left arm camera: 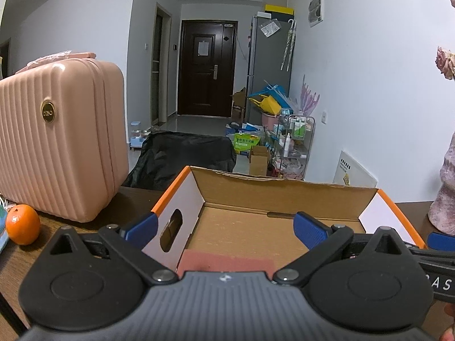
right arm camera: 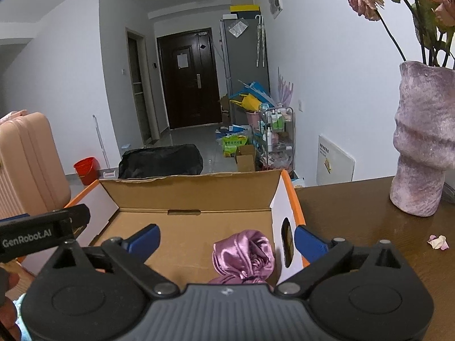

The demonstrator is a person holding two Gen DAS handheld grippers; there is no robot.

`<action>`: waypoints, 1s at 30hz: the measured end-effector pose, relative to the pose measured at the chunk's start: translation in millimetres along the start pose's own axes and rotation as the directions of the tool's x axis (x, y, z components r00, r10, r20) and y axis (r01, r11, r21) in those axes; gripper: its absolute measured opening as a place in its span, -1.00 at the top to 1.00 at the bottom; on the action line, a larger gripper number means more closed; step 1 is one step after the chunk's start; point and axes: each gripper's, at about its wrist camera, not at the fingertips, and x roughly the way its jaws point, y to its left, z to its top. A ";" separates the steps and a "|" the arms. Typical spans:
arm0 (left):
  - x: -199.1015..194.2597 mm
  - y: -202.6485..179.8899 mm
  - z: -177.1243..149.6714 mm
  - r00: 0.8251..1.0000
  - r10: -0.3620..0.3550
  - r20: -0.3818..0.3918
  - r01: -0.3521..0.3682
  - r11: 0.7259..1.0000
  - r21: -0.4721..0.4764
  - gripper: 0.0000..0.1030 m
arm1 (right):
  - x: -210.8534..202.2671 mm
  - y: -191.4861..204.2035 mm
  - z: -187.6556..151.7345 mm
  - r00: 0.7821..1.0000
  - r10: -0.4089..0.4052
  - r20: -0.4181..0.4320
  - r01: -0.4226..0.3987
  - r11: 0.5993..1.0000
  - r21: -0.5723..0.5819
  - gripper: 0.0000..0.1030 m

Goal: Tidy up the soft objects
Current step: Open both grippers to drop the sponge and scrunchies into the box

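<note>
An open cardboard box (left arm camera: 284,196) with orange edges and white end walls sits on the dark wooden table; it also shows in the right wrist view (right arm camera: 193,196). A purple satin pouch (right arm camera: 244,255) lies inside it near the right end. A reddish-pink flat item (left arm camera: 224,262) lies on the box floor near the left end. My left gripper (left arm camera: 224,228) is open and empty over the box's near side. My right gripper (right arm camera: 226,241) is open and empty, with the pouch below and between its blue fingers (right arm camera: 308,241).
A pink ribbed suitcase (left arm camera: 57,139) stands on the table left of the box, with an orange (left arm camera: 22,224) in front of it. A purple vase (right arm camera: 421,147) with dried roses stands at the right. Fallen petals (right arm camera: 438,241) lie on the table.
</note>
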 end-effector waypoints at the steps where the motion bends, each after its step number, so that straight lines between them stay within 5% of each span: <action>1: -0.7 -0.1 -0.8 1.000 0.001 0.000 -0.001 1.000 0.001 -1.00 | 0.3 -0.3 0.1 1.000 -0.001 -0.001 0.001 1.000 0.000 -0.97; 30: -53.6 12.7 -22.0 0.999 0.014 0.041 -0.015 1.000 0.019 -1.00 | -64.2 -7.0 -31.8 0.995 0.027 0.091 -0.024 0.999 -0.029 -1.00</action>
